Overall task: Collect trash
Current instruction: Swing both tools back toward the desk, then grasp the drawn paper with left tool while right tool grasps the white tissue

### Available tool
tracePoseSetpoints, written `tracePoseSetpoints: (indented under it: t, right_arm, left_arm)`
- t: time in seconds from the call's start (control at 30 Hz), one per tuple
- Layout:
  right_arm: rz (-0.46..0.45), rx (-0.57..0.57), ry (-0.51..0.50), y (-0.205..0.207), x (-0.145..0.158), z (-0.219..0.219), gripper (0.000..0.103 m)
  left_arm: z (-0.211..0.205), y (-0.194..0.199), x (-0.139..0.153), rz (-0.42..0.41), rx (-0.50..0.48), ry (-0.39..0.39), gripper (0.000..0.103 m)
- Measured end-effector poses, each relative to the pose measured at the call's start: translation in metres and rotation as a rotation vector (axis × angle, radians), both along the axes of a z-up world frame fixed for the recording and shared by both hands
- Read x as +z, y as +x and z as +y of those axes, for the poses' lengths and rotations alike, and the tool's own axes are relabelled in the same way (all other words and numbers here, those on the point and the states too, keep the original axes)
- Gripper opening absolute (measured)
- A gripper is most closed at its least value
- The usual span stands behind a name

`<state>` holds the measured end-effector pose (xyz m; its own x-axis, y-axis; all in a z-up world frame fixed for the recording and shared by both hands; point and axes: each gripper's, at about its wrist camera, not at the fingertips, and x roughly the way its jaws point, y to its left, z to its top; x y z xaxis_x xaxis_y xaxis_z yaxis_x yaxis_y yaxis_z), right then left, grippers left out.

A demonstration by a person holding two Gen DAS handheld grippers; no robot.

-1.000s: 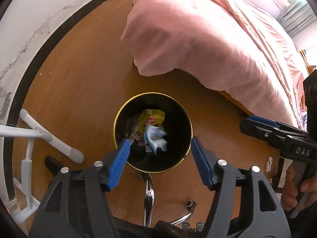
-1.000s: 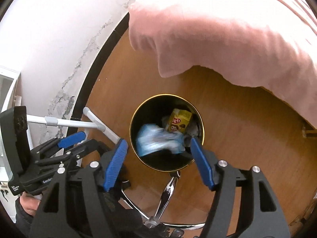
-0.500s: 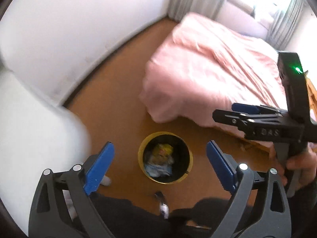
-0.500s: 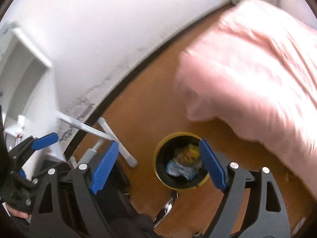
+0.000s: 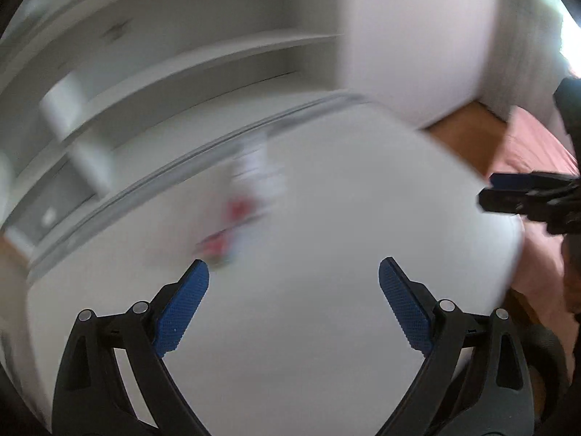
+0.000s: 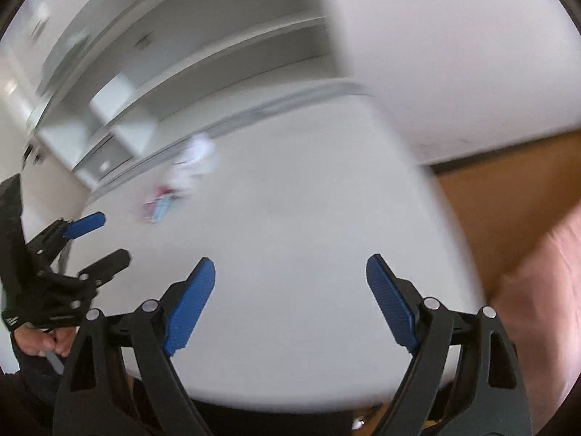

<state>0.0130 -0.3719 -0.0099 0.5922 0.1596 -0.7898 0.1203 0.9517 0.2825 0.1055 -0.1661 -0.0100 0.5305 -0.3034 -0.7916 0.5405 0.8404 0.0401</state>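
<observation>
Wrappers (image 5: 232, 229), red and white and blurred, lay near the far edge of the white desk (image 5: 326, 327). Hovered above: left gripper (image 5: 293, 305) and right gripper (image 6: 290, 303), jaws apart, empty.

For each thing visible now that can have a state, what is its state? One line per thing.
left gripper: jaws open, nothing between them.
right gripper: jaws open, nothing between them.
trash: lying on the white table, blurred, not touched by either gripper.
shelf unit: open-fronted; contents too blurred to tell.
</observation>
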Motion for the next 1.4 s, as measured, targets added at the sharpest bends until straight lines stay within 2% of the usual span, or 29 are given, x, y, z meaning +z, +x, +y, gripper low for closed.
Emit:
tracePoseSetpoints:
  t: [0.17, 0.27, 0.37, 0.5, 0.6, 0.67, 0.93, 1.0, 1.03, 1.13, 1.2, 1.3, 1.4]
  right_arm:
    - [0.033, 0.147, 0.039, 0.082, -0.001, 0.065, 0.082]
    - [0.061, 0.178, 0.049, 0.119, -0.004, 0.089, 0.082]
    - [0.098, 0.194, 0.067, 0.154, -0.014, 0.104, 0.082]
    - [0.138, 0.201, 0.097, 0.174, -0.026, 0.109, 0.077]
    - [0.164, 0.213, 0.122, 0.183, -0.034, 0.109, 0.067]
    - [0.188, 0.226, 0.146, 0.186, -0.041, 0.109, 0.042]
    - [0.137, 0.228, 0.129, 0.166, -0.023, 0.092, 0.038]
    - [0.13, 0.219, 0.118, 0.159, -0.019, 0.084, 0.038]
    - [0.129, 0.215, 0.113, 0.157, -0.017, 0.083, 0.038]
    - [0.126, 0.196, 0.106, 0.144, -0.014, 0.072, 0.038]
    - [0.12, 0.182, 0.095, 0.133, -0.009, 0.063, 0.038]
    - [0.098, 0.145, 0.075, 0.107, 0.0, 0.046, 0.038]
    - [0.071, 0.092, 0.057, 0.07, 0.011, 0.022, 0.038]
  left_arm:
    - [0.067, 0.025, -0.015, 0.04, 0.1, -0.004, 0.092]
    - [0.081, 0.028, -0.021, 0.052, 0.097, -0.017, 0.092]
    - [0.076, 0.036, -0.027, 0.055, 0.064, -0.019, 0.092]
    - [0.062, 0.052, -0.04, 0.064, 0.015, -0.038, 0.092]
    - [0.046, 0.065, -0.049, 0.069, -0.005, -0.028, 0.092]
    - [0.037, 0.073, -0.055, 0.078, -0.009, -0.023, 0.092]
    - [0.019, 0.092, -0.064, 0.08, -0.014, -0.005, 0.09]
    - [0.015, 0.098, -0.066, 0.086, -0.012, 0.007, 0.076]
    - [0.013, 0.099, -0.067, 0.094, -0.013, 0.012, 0.072]
    - [0.008, 0.103, -0.07, 0.086, -0.003, 0.045, 0.038]
    - [0.005, 0.1, -0.064, 0.062, -0.003, 0.057, 0.023]
    - [0.0, 0.09, -0.055, 0.062, 0.002, 0.044, 0.015]
    - [-0.009, 0.071, -0.045, 0.058, -0.013, 0.025, 0.014]
